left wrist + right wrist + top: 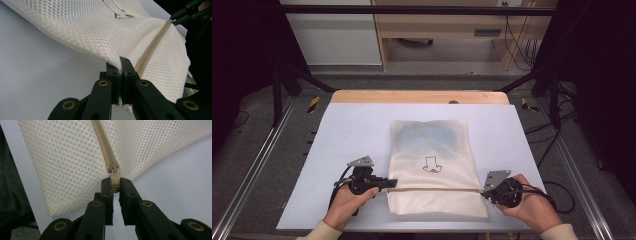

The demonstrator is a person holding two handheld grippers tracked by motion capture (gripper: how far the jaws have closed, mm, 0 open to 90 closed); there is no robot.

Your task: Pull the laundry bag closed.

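**Zip pull and bag edge both pinched, ready for the slide**

On the pale grey table (352,130), a cream mesh laundry bag with a small line drawing on it (432,150) lies flat in the middle, its near end toward the person. A beige zip (105,145) runs across that near end. The left gripper (121,65) has its jaws closed on the bag's mesh edge, just beside one end of the zip. The right gripper (115,185) has its jaws clamped on the rounded beige zip pull (115,183) at the opposite end. Both hands appear set, so the step in hand looks like anchoring the bag before working the zip. The next move probably calls for the left to hold firm while the right draws the pull straight along the zip line, keeping the mesh taut so the slider does not snag.
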